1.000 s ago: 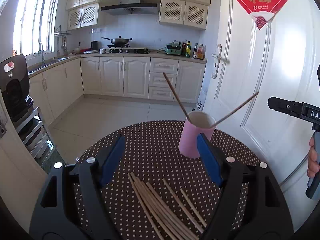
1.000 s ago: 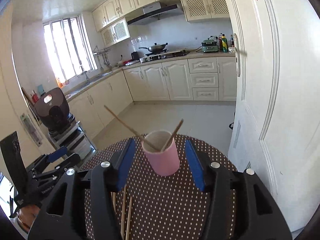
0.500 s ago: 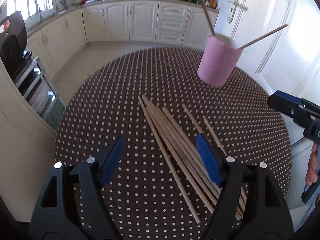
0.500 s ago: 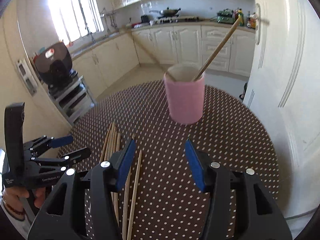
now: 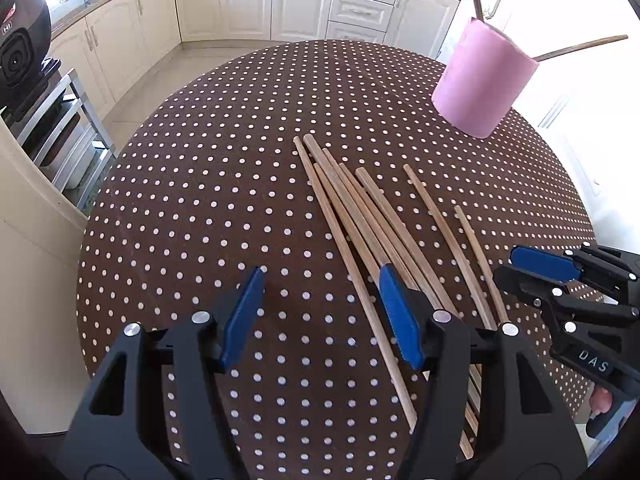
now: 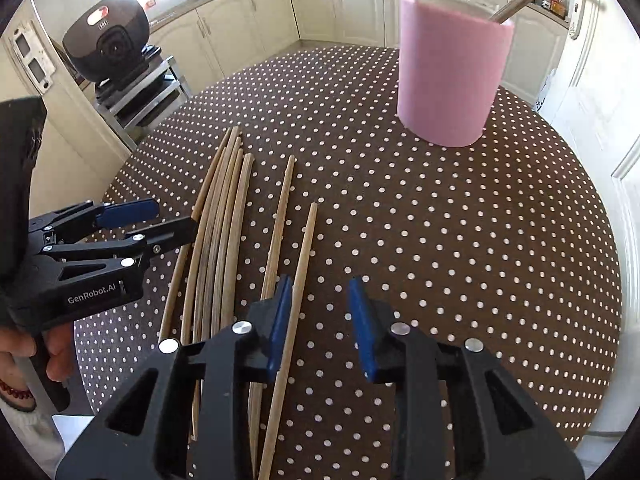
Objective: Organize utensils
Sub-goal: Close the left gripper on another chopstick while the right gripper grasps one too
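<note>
Polka-dot brown tablecloth (image 5: 200,184); cream cabinets (image 5: 248,0) behind; stove probably beyond.

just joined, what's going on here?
A person holds a gripper in each hand over loose chopsticks on a dotted table. Two already stand in the pink cup. Left gripper and right gripper are both closing with nothing gripped yet; the right one's nearest the rightmost chopstick.

Both grippers now tilt down from the pink cup (image 6: 452,68) toward the loose chopsticks (image 5: 360,220), their jaws closing on nothing.
</note>
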`<state>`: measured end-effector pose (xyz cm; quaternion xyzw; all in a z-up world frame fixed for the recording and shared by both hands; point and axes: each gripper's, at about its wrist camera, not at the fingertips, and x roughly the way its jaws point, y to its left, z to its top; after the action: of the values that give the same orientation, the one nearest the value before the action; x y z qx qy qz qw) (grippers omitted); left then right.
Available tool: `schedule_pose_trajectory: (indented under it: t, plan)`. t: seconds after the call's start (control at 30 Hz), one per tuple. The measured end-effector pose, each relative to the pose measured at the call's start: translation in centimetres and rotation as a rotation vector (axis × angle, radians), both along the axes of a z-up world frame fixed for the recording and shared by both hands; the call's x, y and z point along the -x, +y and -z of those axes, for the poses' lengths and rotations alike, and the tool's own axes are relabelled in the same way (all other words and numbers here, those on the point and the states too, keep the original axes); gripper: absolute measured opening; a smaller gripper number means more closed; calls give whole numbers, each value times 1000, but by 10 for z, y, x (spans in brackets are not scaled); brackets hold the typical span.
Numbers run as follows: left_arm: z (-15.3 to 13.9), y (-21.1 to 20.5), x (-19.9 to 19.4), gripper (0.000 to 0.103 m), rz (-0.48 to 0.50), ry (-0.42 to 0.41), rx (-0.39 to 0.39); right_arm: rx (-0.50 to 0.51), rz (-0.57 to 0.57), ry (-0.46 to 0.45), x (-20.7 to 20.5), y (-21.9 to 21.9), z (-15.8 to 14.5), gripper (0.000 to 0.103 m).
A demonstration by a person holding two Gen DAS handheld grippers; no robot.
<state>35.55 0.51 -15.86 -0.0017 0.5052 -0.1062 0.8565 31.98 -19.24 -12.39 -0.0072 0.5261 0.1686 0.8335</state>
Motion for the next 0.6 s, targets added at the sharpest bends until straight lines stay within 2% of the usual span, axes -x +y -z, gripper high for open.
schedule_pose_trajectory:
  t: [0.6]
  plan:
    - [4, 0, -28, 60, -15, 20, -75, 56, -20, 6, -20, 19, 7, 21]
